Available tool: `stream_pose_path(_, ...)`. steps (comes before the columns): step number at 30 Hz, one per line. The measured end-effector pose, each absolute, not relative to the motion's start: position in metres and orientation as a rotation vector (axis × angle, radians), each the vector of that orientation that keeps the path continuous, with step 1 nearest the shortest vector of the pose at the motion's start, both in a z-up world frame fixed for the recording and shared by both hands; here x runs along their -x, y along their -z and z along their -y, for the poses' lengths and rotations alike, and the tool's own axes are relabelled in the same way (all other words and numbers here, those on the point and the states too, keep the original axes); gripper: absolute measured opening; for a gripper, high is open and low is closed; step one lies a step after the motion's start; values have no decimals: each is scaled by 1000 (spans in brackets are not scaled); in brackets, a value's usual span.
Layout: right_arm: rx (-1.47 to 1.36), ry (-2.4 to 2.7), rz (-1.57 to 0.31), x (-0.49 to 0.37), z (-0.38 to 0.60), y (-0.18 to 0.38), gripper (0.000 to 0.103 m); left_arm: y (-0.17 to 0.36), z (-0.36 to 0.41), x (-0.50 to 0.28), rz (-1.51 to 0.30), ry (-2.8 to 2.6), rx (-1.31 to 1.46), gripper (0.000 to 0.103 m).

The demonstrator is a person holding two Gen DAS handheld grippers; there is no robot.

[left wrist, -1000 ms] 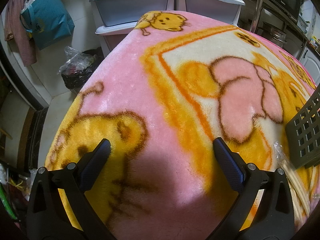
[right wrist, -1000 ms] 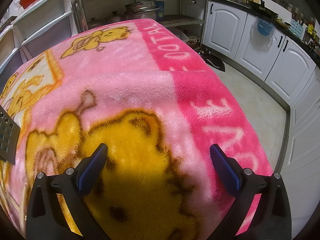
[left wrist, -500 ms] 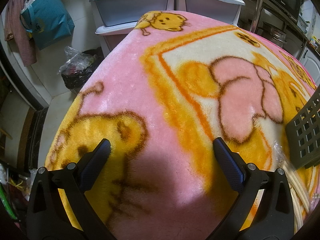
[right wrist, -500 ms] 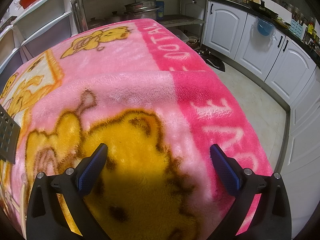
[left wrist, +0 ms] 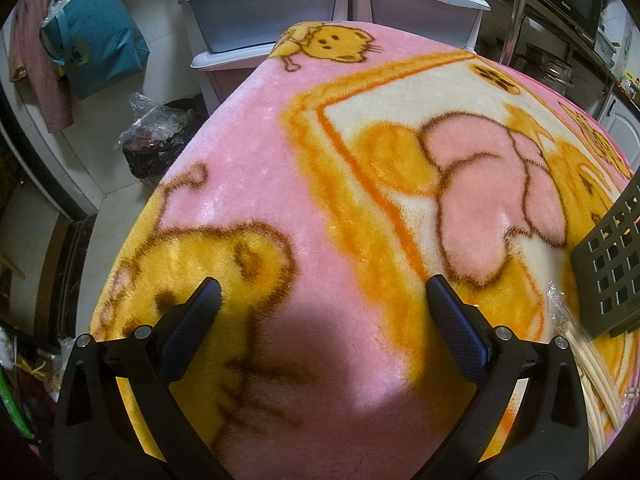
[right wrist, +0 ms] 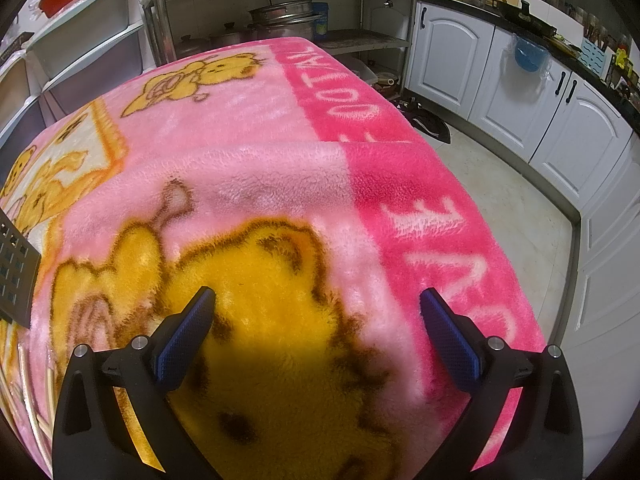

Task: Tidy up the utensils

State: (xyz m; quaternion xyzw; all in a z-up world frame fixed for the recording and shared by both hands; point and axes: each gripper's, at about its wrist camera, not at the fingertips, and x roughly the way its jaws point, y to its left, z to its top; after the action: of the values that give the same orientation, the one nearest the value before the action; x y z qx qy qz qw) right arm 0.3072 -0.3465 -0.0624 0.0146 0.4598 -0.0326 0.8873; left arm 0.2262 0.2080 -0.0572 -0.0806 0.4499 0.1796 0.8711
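A dark grey perforated utensil holder (left wrist: 612,276) stands at the right edge of the left wrist view; its corner (right wrist: 14,268) shows at the left edge of the right wrist view. Pale wooden chopsticks in a clear plastic wrapper (left wrist: 592,364) lie on the blanket just in front of the holder, and their ends (right wrist: 38,400) show at the lower left of the right wrist view. My left gripper (left wrist: 322,296) is open above the blanket, left of the chopsticks, with nothing between its fingers. My right gripper (right wrist: 316,300) is open and empty too, to the right of the holder.
A pink and yellow bear-print blanket (left wrist: 280,200) covers the table. Stacked plastic drawers (left wrist: 272,4) stand behind it, a black bin bag (left wrist: 156,140) and a teal bag (left wrist: 92,48) to the left. White cabinets (right wrist: 520,92) and a metal rack with pots (right wrist: 288,20) lie beyond the right side.
Both views have shifted very slightly. A little more of the chopsticks shows at the lower left of the right wrist view. Both grippers stay open.
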Motion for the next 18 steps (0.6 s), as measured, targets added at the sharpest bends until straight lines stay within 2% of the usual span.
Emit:
stream_pose_path(12, -27, 69, -956, -307, 345, 62, 98, 53, -205, -226, -931, -382, 158, 94)
stream_pose_path(18, -27, 69, -956, -307, 345, 62, 98, 32, -196, -203, -851, -383, 143, 94)
